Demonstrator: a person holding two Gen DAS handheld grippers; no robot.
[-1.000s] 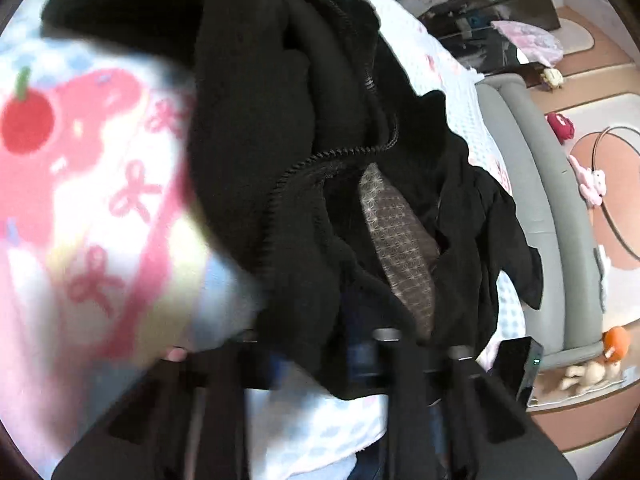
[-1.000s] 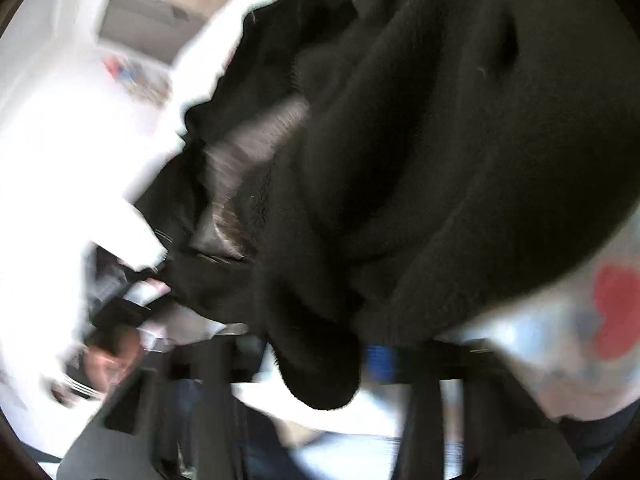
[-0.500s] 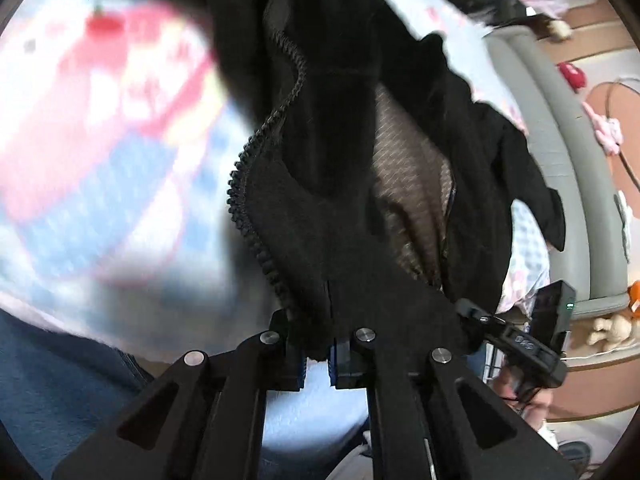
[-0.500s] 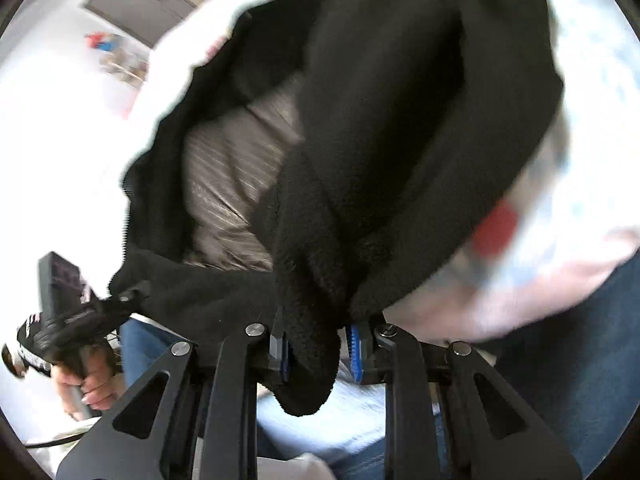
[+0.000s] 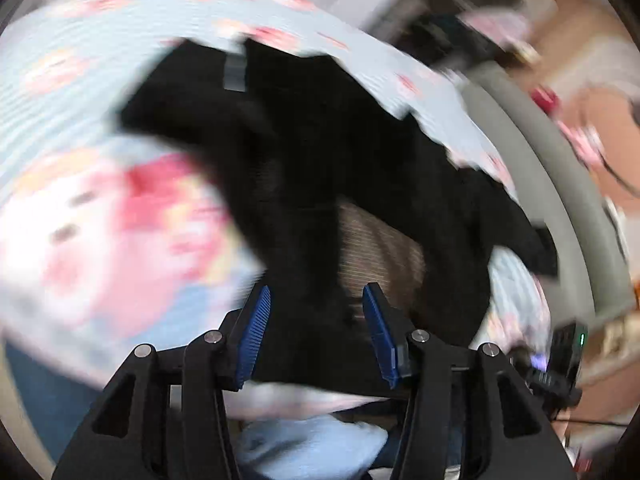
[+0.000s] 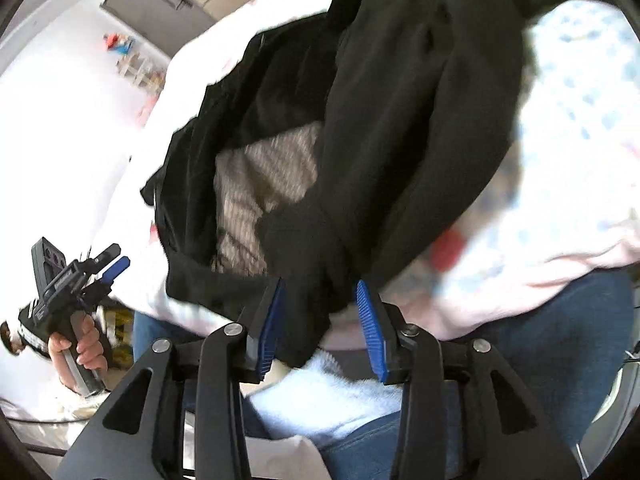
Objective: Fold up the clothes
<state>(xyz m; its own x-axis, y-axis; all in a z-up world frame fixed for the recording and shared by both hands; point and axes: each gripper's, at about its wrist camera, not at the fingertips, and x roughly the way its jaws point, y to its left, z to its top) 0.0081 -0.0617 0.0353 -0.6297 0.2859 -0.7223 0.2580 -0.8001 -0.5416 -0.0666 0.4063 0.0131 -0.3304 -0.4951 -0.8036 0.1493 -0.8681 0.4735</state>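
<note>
Both claws (image 5: 316, 312) (image 6: 320, 312) agape over black jacket (image 6: 380, 128)

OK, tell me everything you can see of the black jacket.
The black jacket is a soft, fleecy-looking garment lying crumpled and open on a light printed bedsheet, showing a brownish patterned lining inside. A grey tag shows near its far edge in the left wrist view. Its near hem hangs toward the person's lap, lying between the spread blue pads of the right hand-held gripper and of the left hand-held gripper; neither clamps it. Motion blur hides any zipper.
</note>
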